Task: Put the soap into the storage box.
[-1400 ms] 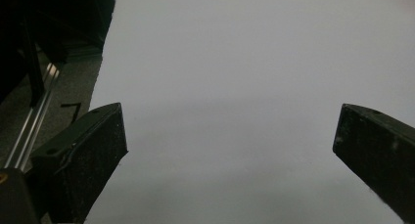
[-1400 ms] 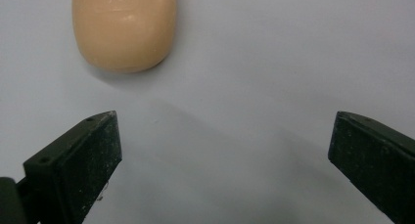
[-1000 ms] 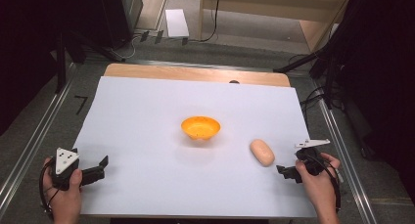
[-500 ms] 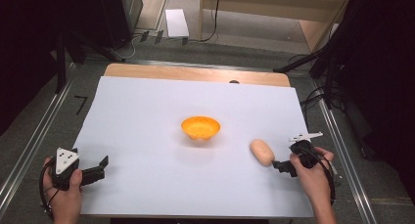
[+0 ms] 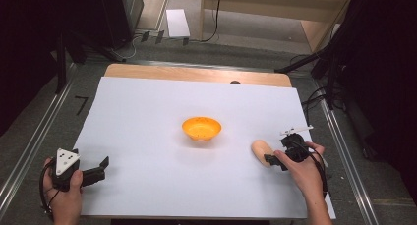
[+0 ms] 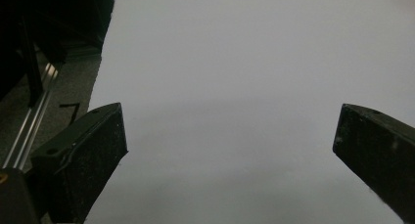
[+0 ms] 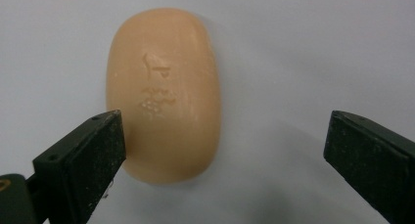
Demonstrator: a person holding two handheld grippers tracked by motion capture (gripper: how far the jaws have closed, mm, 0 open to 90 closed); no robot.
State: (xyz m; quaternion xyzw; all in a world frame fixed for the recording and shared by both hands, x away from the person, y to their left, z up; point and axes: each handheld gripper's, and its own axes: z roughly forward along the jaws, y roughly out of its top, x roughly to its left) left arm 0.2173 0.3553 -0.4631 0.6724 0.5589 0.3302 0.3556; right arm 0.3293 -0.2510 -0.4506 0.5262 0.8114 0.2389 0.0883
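Since a second ago, the right hand-held gripper (image 5: 269, 159) has slid across the white surface (image 5: 147, 122) toward the soap bar (image 5: 261, 152), and now its tips are right at the soap. Its jaws have just been closing a little, but they are still spread wide. In the right gripper view the soap bar (image 7: 164, 94) lies flat between the two black jaws. One jaw is just beside the edge of the soap, and I cannot tell if it touches. The other jaw is well apart from it, with bare white surface in between. The jaws are not pinching the soap. The soap is a peach color, rounded like an egg, with a small mark pressed into its top.

A person's right hand (image 5: 302, 168) is wrapped around that hand-held gripper, and a cable trails from it toward the near edge.

The left hand-held gripper (image 5: 96, 170) has stayed in the same spot, near the front left corner of the surface. Its jaws are spread wide too, with nothing between them. In the left gripper view they point out over plain white surface (image 6: 235, 87). The left hand (image 5: 64, 195) holds it, and a grey three-cornered plate sits on top.

Farther out, an orange bowl (image 5: 201, 128) sits near the middle of the surface, well apart from the soap. Beyond the white sheet, a strip of wood (image 5: 196, 73) shows at the far edge.
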